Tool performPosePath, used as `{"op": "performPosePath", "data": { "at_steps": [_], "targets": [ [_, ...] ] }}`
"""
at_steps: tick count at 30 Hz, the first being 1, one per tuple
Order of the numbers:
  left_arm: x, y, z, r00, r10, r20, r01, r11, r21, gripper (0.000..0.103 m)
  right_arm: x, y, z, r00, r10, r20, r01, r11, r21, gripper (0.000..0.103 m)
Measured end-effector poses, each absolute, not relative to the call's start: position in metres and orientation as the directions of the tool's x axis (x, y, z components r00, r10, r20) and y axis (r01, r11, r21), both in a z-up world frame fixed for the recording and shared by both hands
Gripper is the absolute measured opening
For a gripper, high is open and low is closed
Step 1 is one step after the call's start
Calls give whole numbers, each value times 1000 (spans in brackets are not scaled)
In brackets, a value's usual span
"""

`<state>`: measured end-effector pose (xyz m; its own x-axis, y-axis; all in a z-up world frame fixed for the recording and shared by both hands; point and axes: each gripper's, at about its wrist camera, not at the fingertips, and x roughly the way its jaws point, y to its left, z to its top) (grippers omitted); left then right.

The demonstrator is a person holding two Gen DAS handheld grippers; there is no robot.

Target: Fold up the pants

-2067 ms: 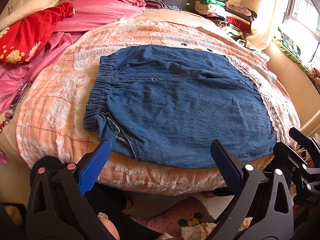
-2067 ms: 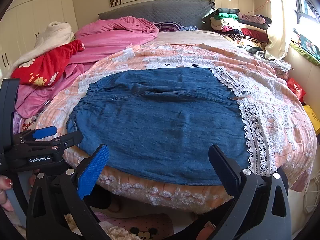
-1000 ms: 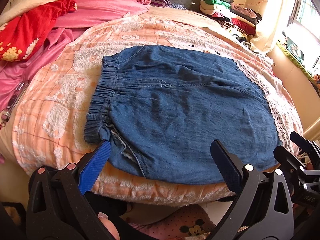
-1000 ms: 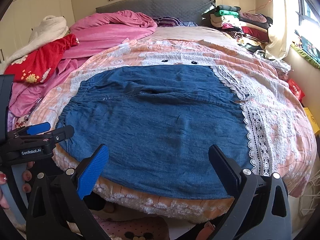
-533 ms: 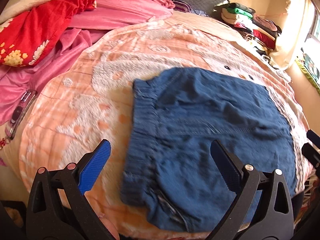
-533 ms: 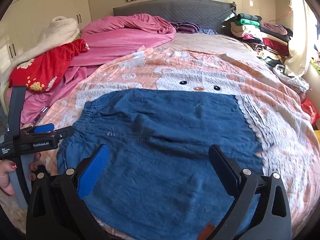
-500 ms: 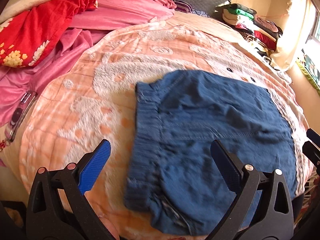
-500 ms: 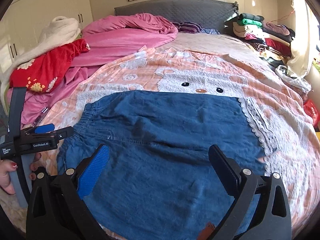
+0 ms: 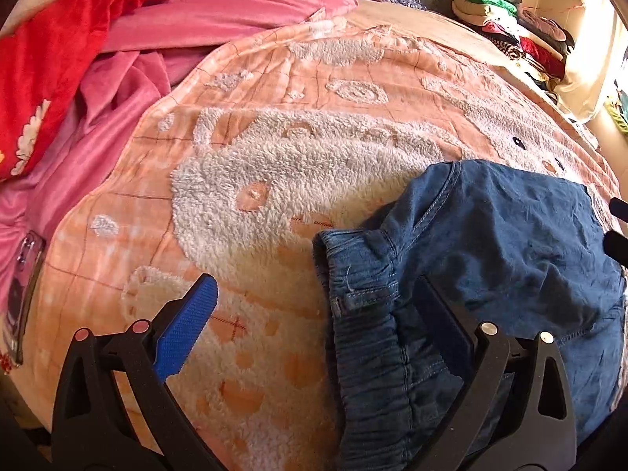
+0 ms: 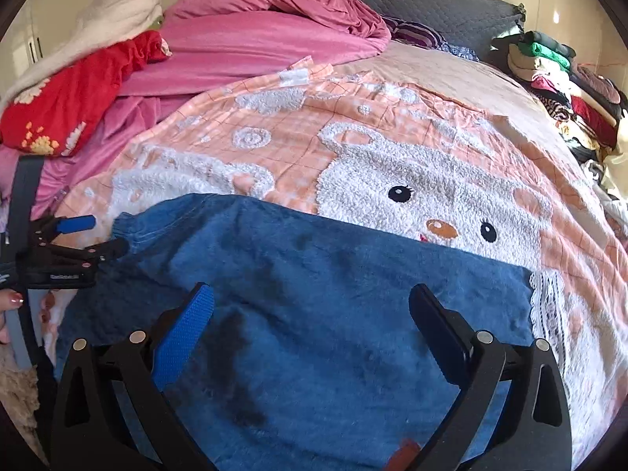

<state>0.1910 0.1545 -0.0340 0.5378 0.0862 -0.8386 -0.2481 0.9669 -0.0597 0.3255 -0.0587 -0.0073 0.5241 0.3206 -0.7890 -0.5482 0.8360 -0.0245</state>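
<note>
The pants [image 10: 333,314] lay flat on the blanket [image 10: 392,137] near the bed's near edge. The left gripper [image 9: 310,306] hung spread at their waistband [image 9: 365,314]; the right gripper [image 10: 310,306] hovered spread above the denim.

no readable text, label on left gripper [image 10: 62,274] too blurred to read
</note>
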Motion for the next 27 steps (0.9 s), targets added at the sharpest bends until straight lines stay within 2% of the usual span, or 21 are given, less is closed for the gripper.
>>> {"op": "performPosePath", "data": {
  "at_steps": [3,4,6,8,10,13,16,25,27],
  "targets": [
    [200,153,-37,551,74,-832,-225,973,-62,94,346,-47,-16,510,316,-800,-574,818,-43,99],
    [204,152,-39,549,69,-833,-214,975,-61,90,352,-45,-18,504,317,-803,-580,814,-42,99],
    [210,152,-43,545,39,-838,-198,977,-83,79,365,-39,-23,495,315,-810,-592,804,-49,99],
    [217,150,-47,540,17,-842,-182,978,-97,59,376,-33,-30,487,297,-821,-602,795,-70,99],
    [221,147,-49,539,-19,-842,-154,981,-120,48,383,-25,-36,485,280,-828,-621,777,-101,99],
    [222,143,-47,554,-21,-832,-124,986,-108,36,390,-17,-44,459,294,-838,-656,749,-97,99],
    [219,145,-43,573,-44,-819,-117,984,-134,32,395,-10,-48,441,303,-845,-681,726,-95,99],
    [197,136,-12,663,-20,-749,-97,989,-113,31,398,6,-50,442,320,-838,-774,608,-177,97],
    [193,136,-6,677,-20,-736,-93,989,-113,31,399,13,-53,423,332,-843,-797,578,-172,90]
  ]
}}
